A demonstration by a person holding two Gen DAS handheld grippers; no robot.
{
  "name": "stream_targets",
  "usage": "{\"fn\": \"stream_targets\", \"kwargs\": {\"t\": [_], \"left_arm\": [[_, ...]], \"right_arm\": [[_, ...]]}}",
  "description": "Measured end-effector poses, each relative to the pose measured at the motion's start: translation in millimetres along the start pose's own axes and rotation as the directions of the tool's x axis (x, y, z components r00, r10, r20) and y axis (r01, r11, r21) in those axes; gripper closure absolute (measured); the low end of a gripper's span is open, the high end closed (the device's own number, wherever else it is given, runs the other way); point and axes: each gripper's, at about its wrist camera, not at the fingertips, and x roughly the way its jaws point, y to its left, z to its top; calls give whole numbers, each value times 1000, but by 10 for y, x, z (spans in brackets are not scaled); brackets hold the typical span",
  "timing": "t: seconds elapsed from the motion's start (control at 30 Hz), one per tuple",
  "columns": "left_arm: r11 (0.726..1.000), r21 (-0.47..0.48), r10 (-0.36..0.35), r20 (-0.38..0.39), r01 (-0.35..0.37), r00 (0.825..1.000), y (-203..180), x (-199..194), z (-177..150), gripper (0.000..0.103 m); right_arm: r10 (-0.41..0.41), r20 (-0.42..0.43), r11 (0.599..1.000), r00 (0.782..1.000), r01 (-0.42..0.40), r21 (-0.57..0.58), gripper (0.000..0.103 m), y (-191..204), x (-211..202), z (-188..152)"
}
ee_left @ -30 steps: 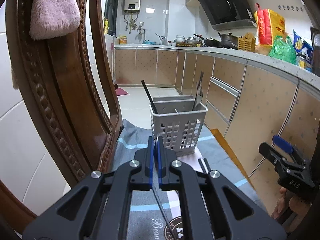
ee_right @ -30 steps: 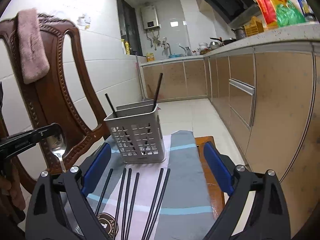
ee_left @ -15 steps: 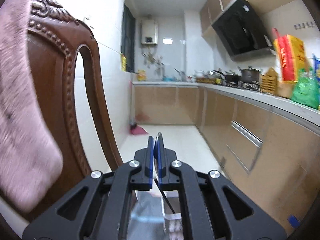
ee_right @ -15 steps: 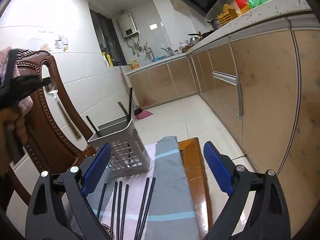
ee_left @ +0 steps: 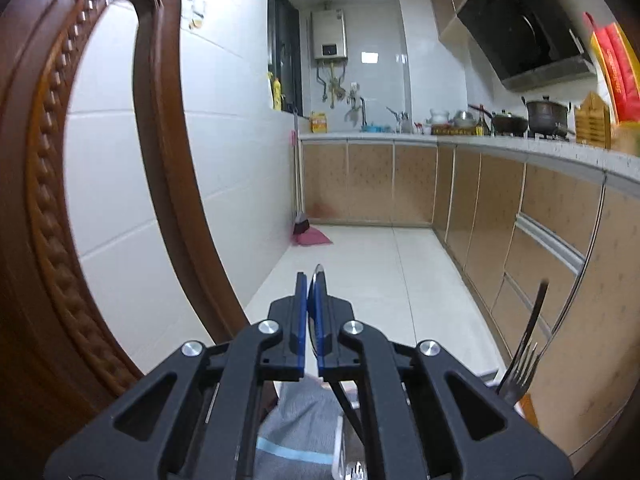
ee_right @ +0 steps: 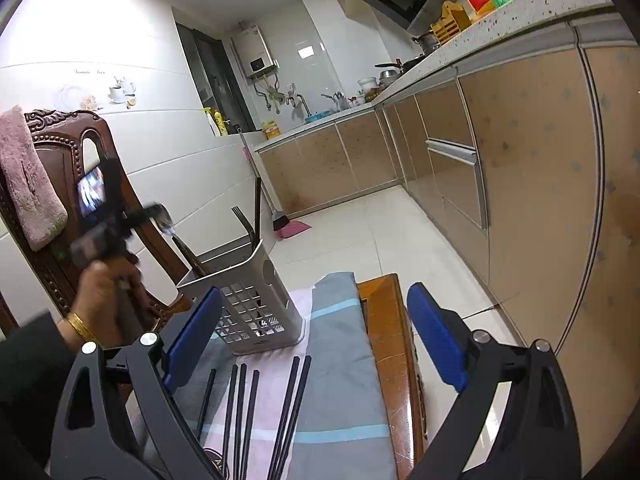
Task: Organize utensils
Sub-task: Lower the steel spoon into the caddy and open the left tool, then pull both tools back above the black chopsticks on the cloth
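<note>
Right wrist view: left claw (ee_right: 154, 214) clamped on a spoon (ee_right: 163, 218), held above the grey utensil basket (ee_right: 256, 304), blurred. Right claw (ee_right: 316, 344) wide apart, nothing between its pads, low over black chopsticks (ee_right: 244, 412) lying on the cloth-covered tabletop (ee_right: 344, 380). A fork (ee_right: 243, 220) stands in the basket.

Grey basket (ee_right: 256, 304), black chopsticks (ee_right: 240, 412)
</note>
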Motion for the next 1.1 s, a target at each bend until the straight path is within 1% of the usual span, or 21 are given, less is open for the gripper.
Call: {"fn": "stream_targets", "kwargs": {"t": [0.07, 0.2, 0.3, 0.43, 0.47, 0.5, 0.53, 0.57, 0.6, 0.67, 0.77, 0.8, 0.83, 0.87, 0.9, 0.93, 0.97, 1.0, 1.07, 1.1], "left_arm": [[1000, 16, 6, 4, -7, 1000, -46, 22, -165, 99], [999, 51, -5, 21, 3, 1000, -144, 2, -421, 99], [999, 49, -13, 10, 12, 1000, -164, -28, -584, 99], [997, 71, -12, -1, 12, 1000, -206, -86, -757, 98], [997, 77, -12, -14, 13, 1000, -208, -96, -800, 94], [997, 78, -11, -18, 13, 1000, -201, -116, -807, 84], [997, 79, -10, -21, 12, 1000, -195, -136, -827, 77], [997, 81, -13, -23, 14, 1000, -178, -165, -861, 64], [997, 81, -15, -24, 17, 1000, -150, -204, -891, 54], [997, 74, -19, -18, 21, 1000, -88, -304, -945, 42], [997, 67, -44, -41, 46, 998, 3, -464, -1033, 35], [996, 64, -58, -51, 61, 997, 28, -508, -1047, 35], [995, 53, -85, -66, 88, 994, 84, -592, -1071, 34], [993, 42, -109, -85, 112, 990, 111, -636, -1071, 31], [988, 26, -146, -113, 150, 983, 189, -767, -1115, 28], [986, 16, -165, -133, 169, 977, 233, -874, -1144, 25], [983, 9, -180, -151, 183, 972, 287, -999, -1184, 20], [979, 1, -202, -181, 205, 963, 346, -1158, -1226, 16], [974, 3, -221, -235, 228, 947, 437, -1446, -1327, 15], [973, 8, -222, -255, 231, 941, 449, -1558, -1374, 14]], "right_arm": [[5, -4, 1000, 1000, -5, -1, 12, 9, 19, -1], [12, -21, 1000, 1000, -12, 2, 12, 16, 61, -13], [17, -26, 1000, 1000, -17, 8, 12, 14, 70, -17], [17, -30, 1000, 999, -17, 6, 12, 30, 80, -26], [18, -32, 1000, 999, -18, 6, 12, 35, 83, -29], [18, -33, 1000, 999, -18, 3, 12, 41, 82, -29], [18, -33, 1000, 999, -18, 1, 12, 43, 82, -28], [18, -35, 1000, 999, -18, 0, 12, 47, 85, -29], [18, -36, 1000, 999, -18, 2, 12, 43, 86, -29], [20, -35, 1000, 999, -20, 3, 12, 50, 82, -26], [31, -37, 1000, 999, -31, -4, 12, 72, 81, -22], [36, -38, 999, 999, -36, -10, 12, 87, 79, -23], [39, -40, 999, 998, -39, -16, 12, 97, 77, -28], [42, -43, 999, 998, -43, -22, 12, 109, 77, -31], [49, -50, 998, 998, -51, -30, 12, 127, 81, -37], [52, -55, 998, 997, -54, -36, 12, 136, 80, -46], [51, -60, 997, 997, -54, -48, 12, 160, 82, -57], [51, -63, 997, 997, -54, -57, 12, 176, 82, -66], [52, -83, 995, 995, -59, -80, 12, 236, 80, -109], [53, -90, 995, 994, -61, -85, 12, 259, 76, -128]]}}
